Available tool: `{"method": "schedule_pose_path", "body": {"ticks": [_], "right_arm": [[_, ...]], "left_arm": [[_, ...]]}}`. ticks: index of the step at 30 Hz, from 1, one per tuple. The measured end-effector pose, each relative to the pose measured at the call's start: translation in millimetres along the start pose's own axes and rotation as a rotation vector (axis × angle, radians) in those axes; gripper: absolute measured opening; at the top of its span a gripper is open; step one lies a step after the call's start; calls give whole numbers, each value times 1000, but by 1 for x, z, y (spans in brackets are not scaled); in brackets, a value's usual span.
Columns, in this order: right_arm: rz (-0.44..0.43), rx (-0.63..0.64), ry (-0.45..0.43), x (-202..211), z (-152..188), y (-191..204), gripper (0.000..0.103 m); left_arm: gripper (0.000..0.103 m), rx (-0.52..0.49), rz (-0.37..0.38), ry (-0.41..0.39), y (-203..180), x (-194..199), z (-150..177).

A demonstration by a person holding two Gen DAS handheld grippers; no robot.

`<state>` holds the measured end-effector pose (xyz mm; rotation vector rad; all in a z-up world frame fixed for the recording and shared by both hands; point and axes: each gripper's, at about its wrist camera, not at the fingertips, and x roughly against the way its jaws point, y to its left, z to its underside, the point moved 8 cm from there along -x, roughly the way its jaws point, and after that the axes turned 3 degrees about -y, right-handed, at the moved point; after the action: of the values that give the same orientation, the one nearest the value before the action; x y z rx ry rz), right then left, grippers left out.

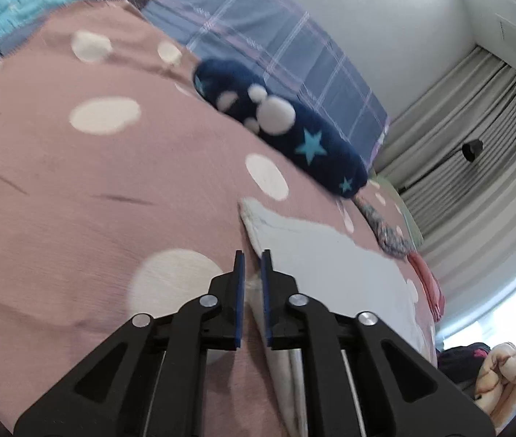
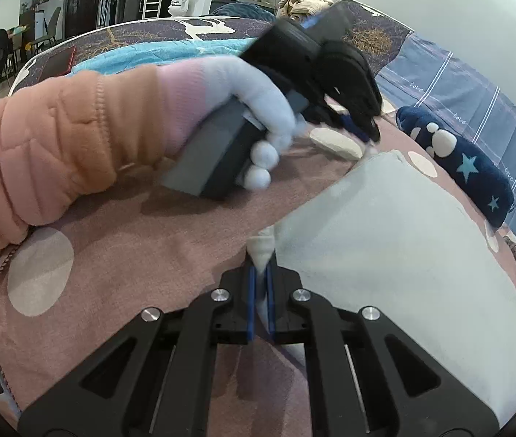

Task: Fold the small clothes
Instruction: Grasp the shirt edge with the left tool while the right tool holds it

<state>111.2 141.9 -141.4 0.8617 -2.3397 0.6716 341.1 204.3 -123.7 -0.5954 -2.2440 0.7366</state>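
A small white garment (image 2: pixel 385 251) lies flat on the pink polka-dot bedspread (image 2: pixel 141 240); it also shows in the left wrist view (image 1: pixel 334 273). My right gripper (image 2: pixel 261 273) is shut on its near corner, a pinch of white cloth sticking up between the pads. My left gripper (image 1: pixel 254 255) hovers over the garment's left edge with a narrow gap between its pads, and a bit of cloth shows in the gap. In the right wrist view the left gripper (image 2: pixel 363 134) is near the garment's far corner, held by a hand in a white glove.
A navy star-patterned cloth roll (image 1: pixel 287 127) lies at the bedspread's far edge, also in the right wrist view (image 2: pixel 461 160). A blue plaid sheet (image 1: pixel 276 43) is behind. A patterned item (image 1: pixel 389 233) and a red cloth (image 1: pixel 429 284) lie to the right. Curtains (image 1: pixel 476 138) hang beyond.
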Motion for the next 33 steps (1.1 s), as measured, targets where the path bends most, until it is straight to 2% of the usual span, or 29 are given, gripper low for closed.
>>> {"method": "schedule_pose_path", "body": {"ticks": [1, 2, 4, 5, 8, 9, 12, 14, 16, 22, 23, 25, 26, 28, 29, 30, 33], "right_arm": [[0, 1, -2, 0, 0, 0, 5], [0, 1, -2, 0, 0, 0, 6], [-2, -1, -4, 0, 0, 0, 6], [-6, -4, -4, 1, 0, 0, 8], [-25, -18, -12, 7, 0, 1, 18], [-30, -22, -13, 11, 1, 2, 29], [23, 5, 0, 22, 11, 2, 49], [75, 36, 38, 25, 22, -1, 51], [115, 38, 57, 26, 26, -7, 51], [226, 106, 87, 2, 11, -7, 55], [238, 120, 87, -2, 8, -6, 55], [255, 133, 76, -12, -1, -6, 55], [257, 132, 74, -16, -3, -7, 52], [215, 104, 75, -20, -5, -7, 28], [216, 90, 75, -20, -5, -10, 12], [197, 59, 58, -17, -6, -14, 11], [149, -27, 4, -2, -10, -26, 9]], "left_arm": [[14, 8, -5, -8, 2, 5, -3], [21, 14, -7, -12, 3, 10, -5], [35, 21, -17, 1, 2, 18, -5], [47, 18, -19, 12, 1, 20, -2], [63, -2, 17, 67, -9, 26, 15], [69, 0, 42, 99, -12, 26, 25], [70, 17, 85, 170, -16, 19, 49], [72, 10, 91, 164, -18, 16, 52], [73, 34, 129, 172, -21, 13, 51], [73, 35, 173, 225, -36, -15, 48], [73, 34, 179, 229, -38, -19, 46], [65, 23, 173, 232, -42, -29, 43], [52, 19, 166, 235, -43, -34, 42], [26, 38, 144, 248, -40, -45, 41], [21, 50, 143, 246, -39, -48, 40], [13, 61, 145, 239, -39, -49, 37], [10, 86, 161, 193, -44, -44, 27]]}}
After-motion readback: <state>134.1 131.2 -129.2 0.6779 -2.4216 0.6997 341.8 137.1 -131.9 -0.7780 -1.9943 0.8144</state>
